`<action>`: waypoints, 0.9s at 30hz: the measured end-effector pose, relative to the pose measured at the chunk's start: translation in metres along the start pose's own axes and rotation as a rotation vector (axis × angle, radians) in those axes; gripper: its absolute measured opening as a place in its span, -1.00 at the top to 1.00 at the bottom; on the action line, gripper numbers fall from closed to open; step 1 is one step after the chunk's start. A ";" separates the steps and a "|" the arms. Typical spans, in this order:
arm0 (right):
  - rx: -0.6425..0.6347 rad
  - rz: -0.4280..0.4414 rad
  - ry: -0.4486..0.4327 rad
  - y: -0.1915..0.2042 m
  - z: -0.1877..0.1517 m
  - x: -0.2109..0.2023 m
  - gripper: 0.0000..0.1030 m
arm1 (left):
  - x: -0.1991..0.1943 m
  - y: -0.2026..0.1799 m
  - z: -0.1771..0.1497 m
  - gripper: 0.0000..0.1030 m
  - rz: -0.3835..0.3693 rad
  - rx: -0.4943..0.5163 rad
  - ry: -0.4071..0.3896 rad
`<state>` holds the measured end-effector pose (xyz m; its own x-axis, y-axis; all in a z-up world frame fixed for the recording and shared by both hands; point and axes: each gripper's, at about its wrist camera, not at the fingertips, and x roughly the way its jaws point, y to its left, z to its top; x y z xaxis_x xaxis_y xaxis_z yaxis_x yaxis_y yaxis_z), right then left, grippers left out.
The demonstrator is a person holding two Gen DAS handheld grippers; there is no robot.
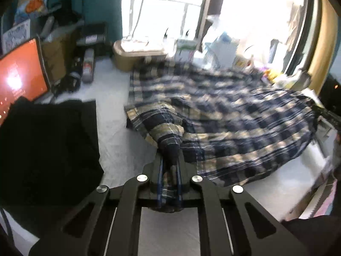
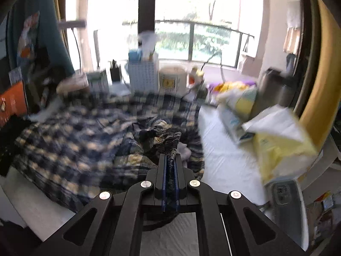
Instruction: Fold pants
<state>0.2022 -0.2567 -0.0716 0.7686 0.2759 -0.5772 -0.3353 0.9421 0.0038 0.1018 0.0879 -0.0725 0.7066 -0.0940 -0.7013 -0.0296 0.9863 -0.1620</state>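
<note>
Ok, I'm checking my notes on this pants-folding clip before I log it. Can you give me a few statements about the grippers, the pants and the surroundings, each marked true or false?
1. The left gripper is shut on the plaid pants. True.
2. The right gripper is open and holds nothing. False: it is shut on a bunch of the pants' fabric.
3. The pants are solid red. False: they are a navy and beige plaid.
4. A black cloth lies left of the pants in the left wrist view. True.
5. An orange-lit screen stands at the far left of the left wrist view. True.
</note>
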 end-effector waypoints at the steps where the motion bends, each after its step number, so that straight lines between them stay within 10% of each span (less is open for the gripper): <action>1: 0.008 0.000 -0.020 -0.002 0.004 -0.010 0.89 | -0.006 -0.002 0.002 0.83 -0.005 0.001 -0.011; 9: 0.039 -0.012 -0.098 -0.014 0.008 -0.063 0.89 | -0.050 -0.002 -0.007 0.83 -0.028 0.033 -0.029; 18: 0.136 -0.006 0.107 -0.030 -0.074 -0.033 0.89 | -0.020 -0.001 -0.076 0.82 -0.057 0.027 0.247; 27: 0.169 -0.017 0.172 -0.037 -0.111 -0.024 0.89 | -0.018 0.008 -0.085 0.74 -0.039 0.046 0.314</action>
<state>0.1358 -0.3191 -0.1484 0.6645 0.2367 -0.7088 -0.2158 0.9689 0.1212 0.0282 0.0856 -0.1200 0.4533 -0.1620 -0.8765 0.0304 0.9856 -0.1665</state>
